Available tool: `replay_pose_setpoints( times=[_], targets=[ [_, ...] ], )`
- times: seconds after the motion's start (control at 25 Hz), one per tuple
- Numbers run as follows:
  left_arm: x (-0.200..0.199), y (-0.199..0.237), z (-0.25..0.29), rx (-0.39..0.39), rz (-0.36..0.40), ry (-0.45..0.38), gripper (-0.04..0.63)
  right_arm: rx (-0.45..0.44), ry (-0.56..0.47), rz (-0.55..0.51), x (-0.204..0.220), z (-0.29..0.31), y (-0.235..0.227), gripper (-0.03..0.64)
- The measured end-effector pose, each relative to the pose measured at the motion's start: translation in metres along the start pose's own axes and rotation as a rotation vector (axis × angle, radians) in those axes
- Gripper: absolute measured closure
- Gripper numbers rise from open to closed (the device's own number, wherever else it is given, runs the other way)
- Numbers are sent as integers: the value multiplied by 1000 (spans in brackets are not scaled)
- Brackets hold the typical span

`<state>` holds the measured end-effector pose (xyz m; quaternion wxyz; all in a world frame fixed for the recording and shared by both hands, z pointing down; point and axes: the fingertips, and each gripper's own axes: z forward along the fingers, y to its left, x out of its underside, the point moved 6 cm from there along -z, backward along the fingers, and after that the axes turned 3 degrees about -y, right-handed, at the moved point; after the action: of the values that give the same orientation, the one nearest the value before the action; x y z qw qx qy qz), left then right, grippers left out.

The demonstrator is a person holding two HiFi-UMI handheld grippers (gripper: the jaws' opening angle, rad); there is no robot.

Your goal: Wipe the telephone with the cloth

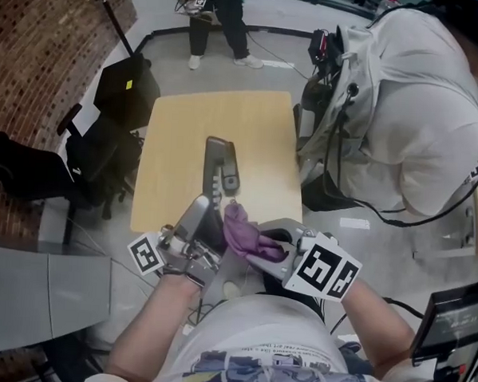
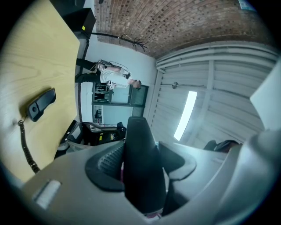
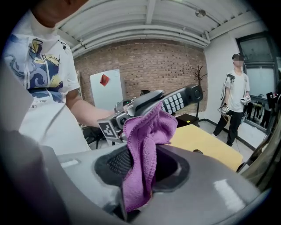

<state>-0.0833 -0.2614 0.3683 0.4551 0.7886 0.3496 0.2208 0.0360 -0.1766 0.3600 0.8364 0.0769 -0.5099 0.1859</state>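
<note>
Pale wooden worktop (image 1: 258, 131), brick walls (image 3: 145, 61). My left fingers (image 2: 103, 165) clamp the dark telephone handset (image 2: 140, 167), my right fingers (image 3: 115, 163) the purple cloth (image 3: 142, 145). The handset's keypad (image 3: 173, 102) shows only in the right gripper view.

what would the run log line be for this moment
left tool: shut on telephone handset | right tool: shut on purple cloth | contact: cloth against handset | phase: wipe

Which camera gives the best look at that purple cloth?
The right gripper view: the purple cloth fills the middle, pinched in the right gripper, its top reaching up to the telephone handset. The head view shows it small and bunched. The left gripper view shows the handset in its jaws, hardly any cloth.
</note>
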Motion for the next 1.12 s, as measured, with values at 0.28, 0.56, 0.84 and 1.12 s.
replay_pose_setpoints(
  times=[0.28, 0.56, 0.84, 1.12],
  targets=[
    [-6, 17, 21, -6, -2, -1, 356, 86, -12, 14, -1, -16, -63, 500],
    [13, 10, -1, 9, -12, 33, 356, 171, -40, 26, -15, -3, -67, 500],
    [0, 19, 19, -19, 6, -15, 356, 64, -21, 36, -13, 5, -71, 500],
    [-15, 36, 36, -47, 46, -38, 356, -35, 14, 46, 10, 3, -64, 500]
  ],
)
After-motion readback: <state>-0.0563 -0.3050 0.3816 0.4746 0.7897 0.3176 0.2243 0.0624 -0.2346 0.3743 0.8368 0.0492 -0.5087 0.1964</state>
